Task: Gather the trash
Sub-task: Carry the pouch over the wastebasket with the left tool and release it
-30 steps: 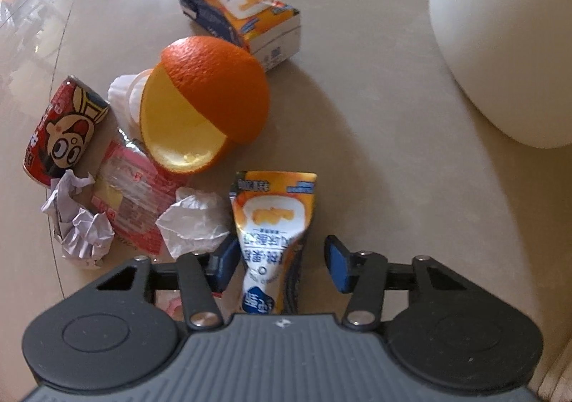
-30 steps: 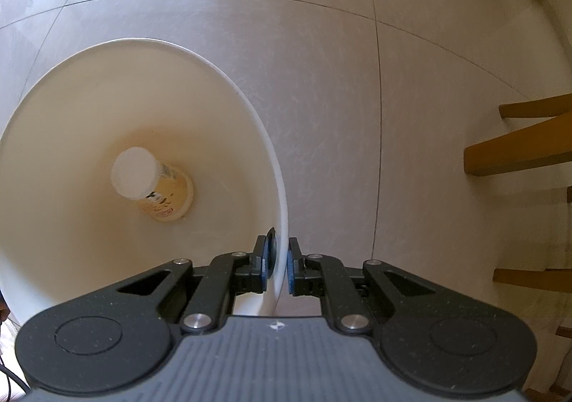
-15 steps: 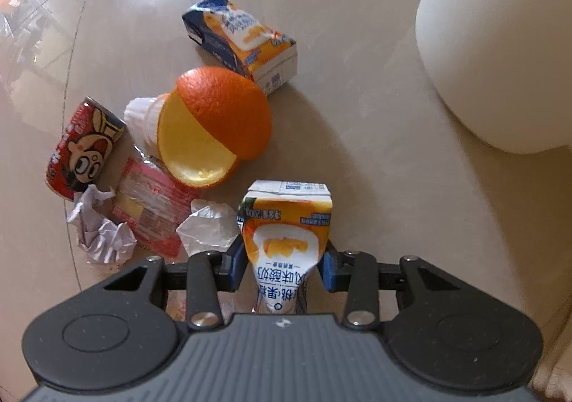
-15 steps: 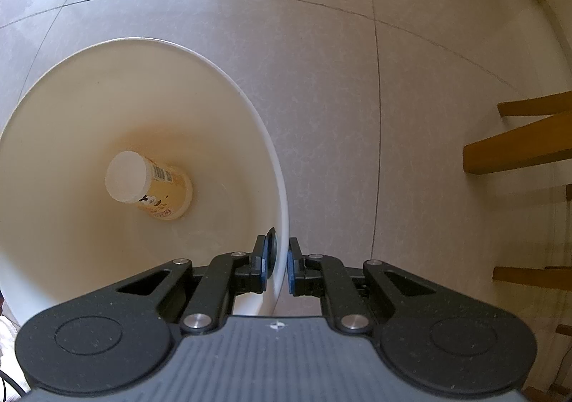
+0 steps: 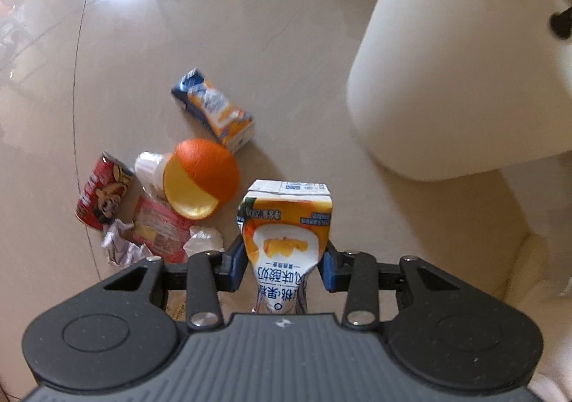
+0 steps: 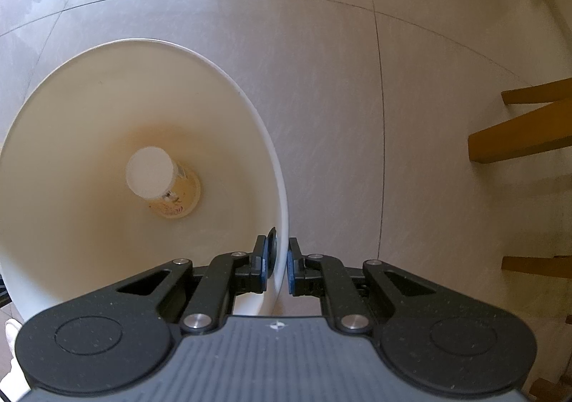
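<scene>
The left gripper (image 5: 282, 268) pinches a crumpled orange-and-white yoghurt drink carton (image 5: 286, 234) between its blue pads, raised clear of the glossy beige tile floor (image 5: 268, 26). The right gripper (image 6: 278, 268) has its narrow fingers clamped on the rim of the tall white plastic bin (image 6: 282, 187), one pad inside and one outside; an upturned paper cup (image 6: 162, 184) already lies at the bottom. In the left view the bin (image 5: 457, 80) stands to the right, well apart from the carton.

Doing this step well likely means carrying the carton over the bin's open mouth before releasing, while the right gripper steadies the rim.

The carton shows "200g" and Chinese characters. Below on the floor lie a second orange-and-blue carton (image 5: 214, 112), an orange plastic half-shell (image 5: 203, 180), a red cartoon-printed can (image 5: 102, 194), a pink wrapper (image 5: 161, 226) and crumpled white paper (image 5: 203, 241).
</scene>
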A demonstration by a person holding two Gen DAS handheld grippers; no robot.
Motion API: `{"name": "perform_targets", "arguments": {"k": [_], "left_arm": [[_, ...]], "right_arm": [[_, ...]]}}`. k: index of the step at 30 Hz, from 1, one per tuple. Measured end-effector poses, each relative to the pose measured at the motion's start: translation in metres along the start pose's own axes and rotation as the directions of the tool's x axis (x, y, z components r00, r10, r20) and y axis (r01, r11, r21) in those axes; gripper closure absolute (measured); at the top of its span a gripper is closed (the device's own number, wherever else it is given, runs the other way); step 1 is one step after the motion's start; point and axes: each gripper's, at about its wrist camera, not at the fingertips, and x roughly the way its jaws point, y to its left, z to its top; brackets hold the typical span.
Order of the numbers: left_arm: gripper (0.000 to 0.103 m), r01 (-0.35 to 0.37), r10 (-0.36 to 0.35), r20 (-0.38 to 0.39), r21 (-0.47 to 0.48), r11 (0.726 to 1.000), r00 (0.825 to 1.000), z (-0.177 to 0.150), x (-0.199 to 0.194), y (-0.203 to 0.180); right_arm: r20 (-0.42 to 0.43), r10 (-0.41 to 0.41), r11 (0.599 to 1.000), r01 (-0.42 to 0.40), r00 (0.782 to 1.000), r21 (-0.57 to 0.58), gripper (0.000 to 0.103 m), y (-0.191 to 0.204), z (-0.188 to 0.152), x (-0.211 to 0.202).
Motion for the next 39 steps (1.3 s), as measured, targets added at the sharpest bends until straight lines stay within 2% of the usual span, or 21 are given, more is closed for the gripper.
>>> {"name": "perform_targets", "arguments": {"k": [6,13,18,23,26,29,31,32,33,36,39], "left_arm": [[0.064,0.018,-0.018,0.037,0.018,1.000,0.999,0.027,-0.059,-0.019],[0.064,0.011,-0.015,0.065,0.052,0.999,0.998,0.064,-0.112,-0.055],[0.063,0.033,-0.043,0.099,0.104,0.994,0.994,0.094,-0.146,-0.078],[0.063,0.100,-0.113,0.113,0.118,0.988,0.987,0.123,-0.153,-0.096],[0.063,0.133,-0.146,0.117,0.117,0.984,0.982,0.142,-0.144,-0.109],[0.063,0.194,-0.204,0.107,0.094,0.976,0.973,0.154,-0.130,-0.117],[0.051,0.222,-0.229,0.098,0.071,0.972,0.969,0.159,-0.124,-0.121],[0.034,0.216,-0.221,0.108,0.061,0.975,0.969,0.159,-0.122,-0.122],[0.023,0.198,-0.203,0.123,0.054,0.979,0.971,0.159,-0.121,-0.123],[0.021,0.194,-0.202,0.161,0.064,0.979,0.966,0.155,-0.121,-0.121],[0.021,0.161,-0.167,0.159,0.053,0.986,0.973,0.150,-0.118,-0.116]], "right_arm": [[0.013,-0.003,1.000,0.003,1.000,-0.003,0.091,-0.001,-0.002,-0.001],[0.034,-0.016,1.000,0.017,0.999,-0.013,0.091,0.005,-0.008,-0.003],[0.046,-0.025,1.000,0.025,0.999,-0.006,0.091,0.007,-0.011,-0.004],[0.048,-0.012,1.000,0.012,0.999,0.003,0.091,0.003,-0.013,-0.004],[0.048,-0.008,1.000,0.007,0.999,0.003,0.091,0.001,-0.013,-0.003],[0.044,-0.005,1.000,0.005,0.999,0.012,0.091,-0.002,-0.012,-0.002],[0.044,-0.005,1.000,0.005,0.999,0.012,0.091,-0.004,-0.012,-0.002],[0.047,-0.001,1.000,0.000,0.999,0.010,0.091,-0.004,-0.012,-0.002],[0.048,0.000,1.000,-0.001,0.999,0.008,0.091,-0.005,-0.012,-0.003],[0.050,0.002,1.000,-0.002,0.999,0.008,0.091,-0.005,-0.012,-0.003],[0.053,0.002,1.000,-0.002,0.999,0.005,0.091,-0.006,-0.013,-0.004]]}}
